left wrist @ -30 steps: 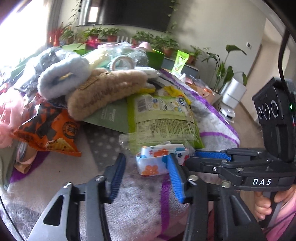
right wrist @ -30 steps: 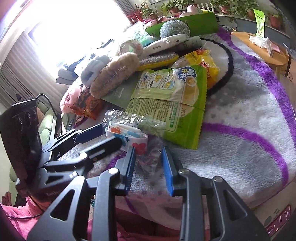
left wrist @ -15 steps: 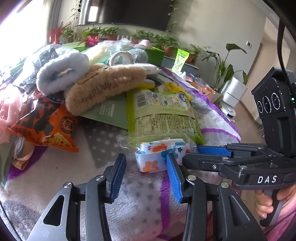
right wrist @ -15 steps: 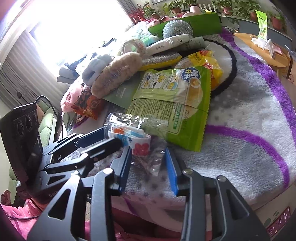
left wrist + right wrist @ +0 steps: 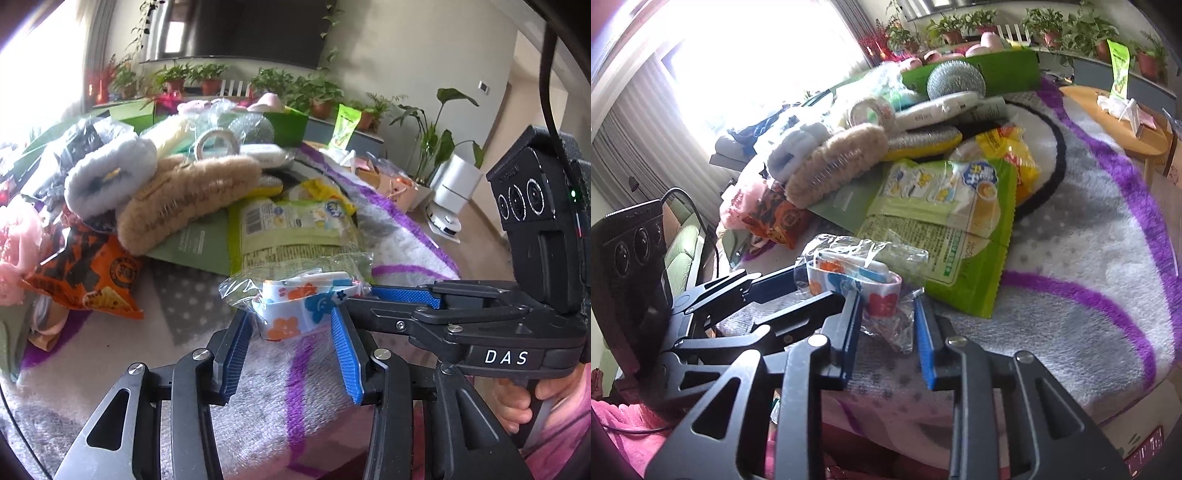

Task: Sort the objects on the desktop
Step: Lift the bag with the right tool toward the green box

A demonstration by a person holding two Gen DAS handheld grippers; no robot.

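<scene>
A flower-print ribbon roll in a clear plastic bag (image 5: 291,310) (image 5: 849,273) sits at the near edge of the blanket, between both grippers. My left gripper (image 5: 290,321) (image 5: 823,286) is shut on the roll, with a blue pad against each side. My right gripper (image 5: 886,306) (image 5: 364,299) comes in from the right. Its jaws are closing, and its pads press the roll's end and the bag's crumpled loose plastic. A hand (image 5: 517,402) holds the right gripper's handle.
Behind the bag lie a green snack pack (image 5: 291,229) (image 5: 945,221), an orange snack bag (image 5: 92,273), a beige fluffy clip (image 5: 184,203), a grey fluffy item (image 5: 107,177), a tape roll (image 5: 218,142) and a steel scourer (image 5: 955,79). The grey-and-purple blanket (image 5: 1071,258) stretches right.
The right jaws widened a little, then narrowed onto the bag's plastic. The ribbon bag sits slightly further between the left pads. Both grippers have otherwise kept their places.
</scene>
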